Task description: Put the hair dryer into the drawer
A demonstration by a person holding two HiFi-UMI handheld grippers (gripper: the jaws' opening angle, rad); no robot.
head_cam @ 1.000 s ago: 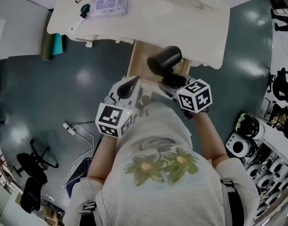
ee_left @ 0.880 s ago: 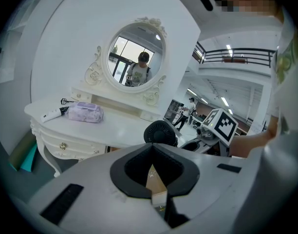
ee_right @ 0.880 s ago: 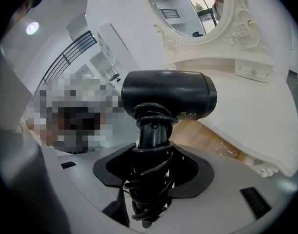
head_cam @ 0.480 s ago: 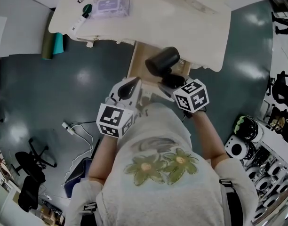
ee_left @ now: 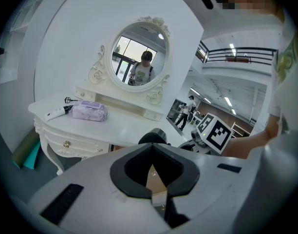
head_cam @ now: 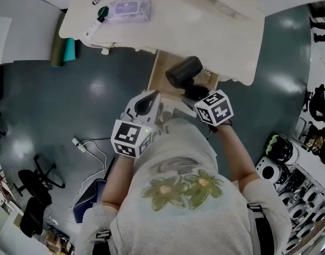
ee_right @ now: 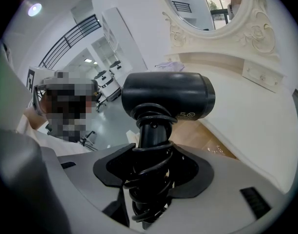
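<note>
Right gripper view: hair dryer (ee_right: pixel 168 95) cord (ee_right: pixel 148 172)

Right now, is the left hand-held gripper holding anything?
No, the left hand-held gripper is shut on nothing; the hair dryer sits in the right hand-held gripper.

Below and just ahead of the jaws of the right gripper (head_cam: pixel 194 92), the drawer (head_cam: pixel 160 70) stands open, its wooden bottom reachable from above. The counter (head_cam: pixel 215 31) edge bars the way straight ahead (the barrel of the hair dryer (head_cam: pixel 184 71) clamped in those jaws nearly meets it in the head view). Left of the closed jaws of the left gripper (head_cam: pixel 145 103) is open floor (head_cam: pixel 99 89). The wipes pack (head_cam: pixel 129 8) and tube (head_cam: pixel 93 25) lie far ahead, well apart from both.
</note>
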